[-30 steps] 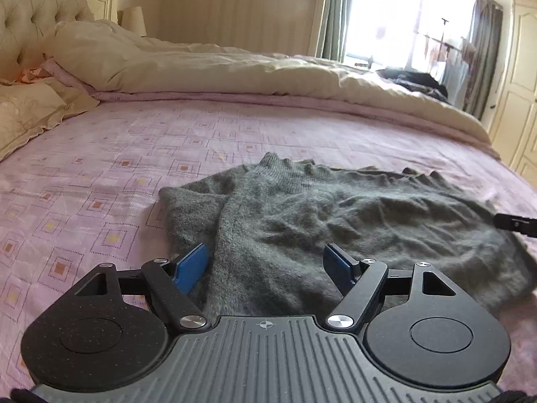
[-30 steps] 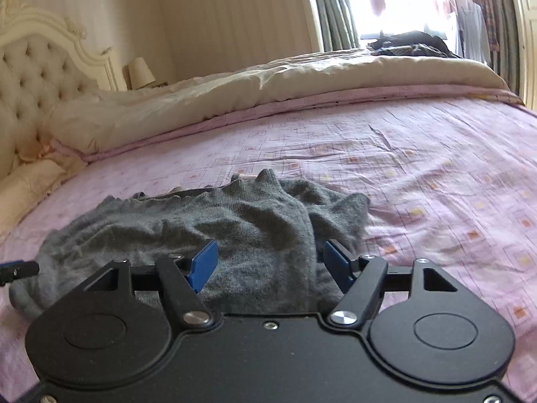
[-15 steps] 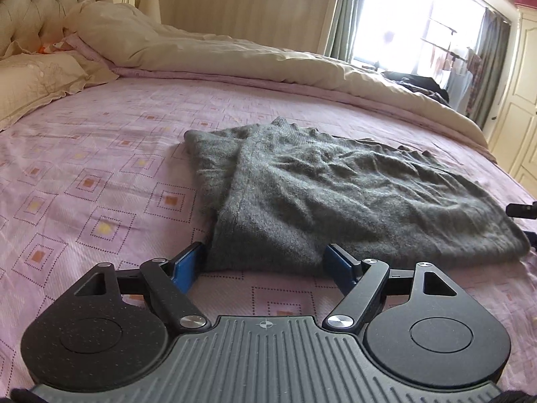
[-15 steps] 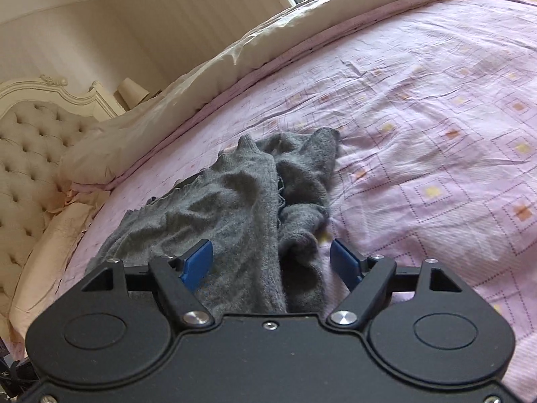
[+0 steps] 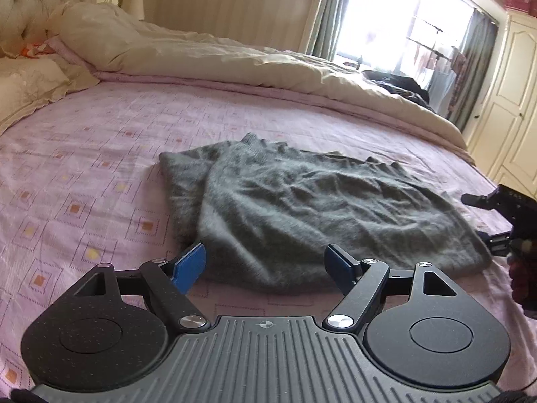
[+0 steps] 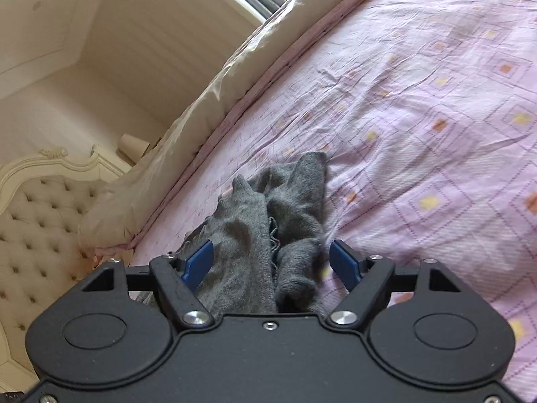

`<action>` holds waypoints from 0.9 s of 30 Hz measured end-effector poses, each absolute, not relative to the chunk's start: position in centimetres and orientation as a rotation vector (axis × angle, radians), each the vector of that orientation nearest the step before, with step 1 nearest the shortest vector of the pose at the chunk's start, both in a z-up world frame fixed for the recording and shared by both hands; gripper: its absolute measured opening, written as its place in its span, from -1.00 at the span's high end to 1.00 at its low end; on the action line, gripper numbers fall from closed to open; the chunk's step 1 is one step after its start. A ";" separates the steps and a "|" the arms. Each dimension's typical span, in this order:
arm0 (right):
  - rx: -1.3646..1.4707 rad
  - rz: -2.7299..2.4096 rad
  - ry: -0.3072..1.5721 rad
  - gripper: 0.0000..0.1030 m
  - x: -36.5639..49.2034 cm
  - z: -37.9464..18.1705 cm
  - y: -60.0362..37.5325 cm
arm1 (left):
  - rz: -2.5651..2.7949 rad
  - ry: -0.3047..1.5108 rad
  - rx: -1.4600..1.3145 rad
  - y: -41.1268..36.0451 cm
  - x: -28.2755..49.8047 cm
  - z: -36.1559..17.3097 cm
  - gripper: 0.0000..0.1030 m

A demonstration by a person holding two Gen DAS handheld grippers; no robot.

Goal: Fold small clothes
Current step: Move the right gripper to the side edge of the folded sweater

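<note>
a rumpled grey knitted sweater (image 5: pixel 312 201) lies partly folded on the pink bedsheet with a square pattern (image 5: pixel 84 174), its near hem just ahead of the left gripper (image 5: pixel 266 263), whose blue-padded jaws stand wide with nothing between them. the right gripper (image 6: pixel 272 262), rolled sideways, has just been narrowing its jaws; the sweater's bunched end sits between them, pads not yet pressing.

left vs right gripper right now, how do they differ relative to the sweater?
The left gripper sits level, short of the grey sweater, with the near hem just ahead of its jaws. The right gripper is rolled sideways, and bunched sweater folds lie between its jaws, which have just been closing; the pads do not yet press the knit. Both have blue pads and stand open over the pink bedsheet.
</note>
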State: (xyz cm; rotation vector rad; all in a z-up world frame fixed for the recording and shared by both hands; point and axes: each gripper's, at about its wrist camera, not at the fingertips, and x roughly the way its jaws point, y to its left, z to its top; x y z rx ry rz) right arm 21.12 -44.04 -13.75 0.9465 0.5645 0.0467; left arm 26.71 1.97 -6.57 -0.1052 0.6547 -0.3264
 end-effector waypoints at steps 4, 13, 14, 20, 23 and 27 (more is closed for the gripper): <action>0.902 0.015 0.627 0.59 21.6 -14.2 -44.3 | -0.395 0.612 -0.079 -0.7 27.3 -4.4 -0.49; 0.662 0.041 0.697 0.72 19.9 -13.5 -42.2 | -0.436 0.650 -0.030 -4.8 29.1 -5.6 -0.49; 0.654 0.044 0.703 0.70 19.8 -13.4 -42.3 | -0.435 0.658 -0.032 -5.0 29.3 -5.8 -0.49; 0.718 0.056 0.589 -0.43 19.4 -12.4 -43.9 | -0.400 0.712 -0.053 -5.3 31.8 -7.1 -0.49; 0.789 0.099 0.591 -0.62 20.3 -13.0 -44.5 | -0.392 0.735 -0.072 -5.4 33.0 -7.2 -0.49; 0.831 0.123 0.622 -0.63 21.9 -14.5 -44.5 | -0.404 0.752 -0.052 -6.7 34.8 -7.1 -0.49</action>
